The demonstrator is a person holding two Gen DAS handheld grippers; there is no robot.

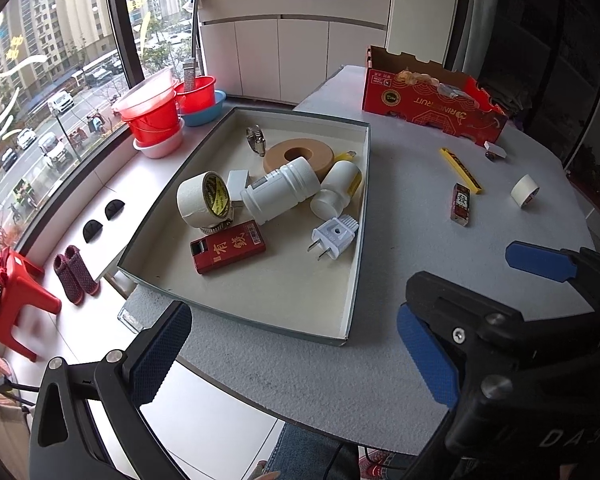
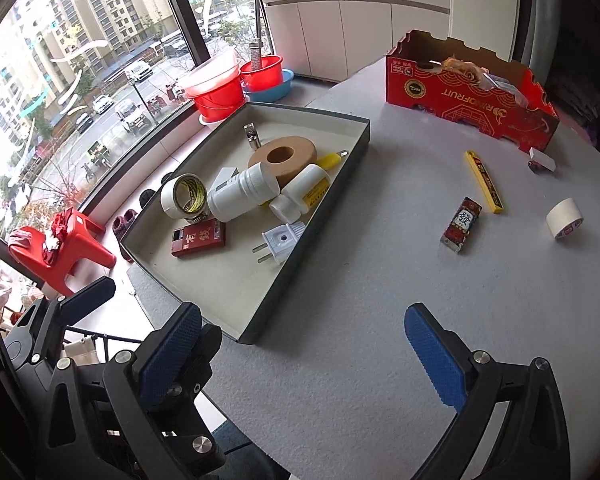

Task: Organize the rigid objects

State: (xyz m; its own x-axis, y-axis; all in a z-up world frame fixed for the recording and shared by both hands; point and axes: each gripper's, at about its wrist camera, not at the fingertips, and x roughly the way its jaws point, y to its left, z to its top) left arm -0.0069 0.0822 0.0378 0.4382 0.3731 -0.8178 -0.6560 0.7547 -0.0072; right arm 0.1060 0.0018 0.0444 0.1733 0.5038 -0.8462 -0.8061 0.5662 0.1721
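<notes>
A shallow grey tray [image 1: 356, 216] [image 2: 324, 196] sits on the table's left part. It holds a tape roll [image 1: 202, 200], a white jar [image 1: 280, 194], a white bottle [image 1: 338, 188], a tan ring [image 1: 298, 154], a white plug [image 1: 334, 236], a red box [image 1: 228, 246] and a metal clamp [image 1: 256, 138]. On the table to the right lie a yellow strip [image 2: 484, 180], a small red pack [image 2: 460, 224], a white tape roll [image 2: 564, 218] and a small white piece [image 2: 542, 162]. My left gripper [image 1: 296, 356] is open and empty near the tray's front edge. My right gripper [image 2: 304, 352] is open and empty over bare table.
A red cardboard fruit box [image 2: 468, 96] stands at the table's back right. Red buckets and basins [image 1: 160, 112] sit on the window ledge at left. A red stool [image 1: 8, 300] stands on the floor. The table's front edge [image 1: 300, 412] curves close to me.
</notes>
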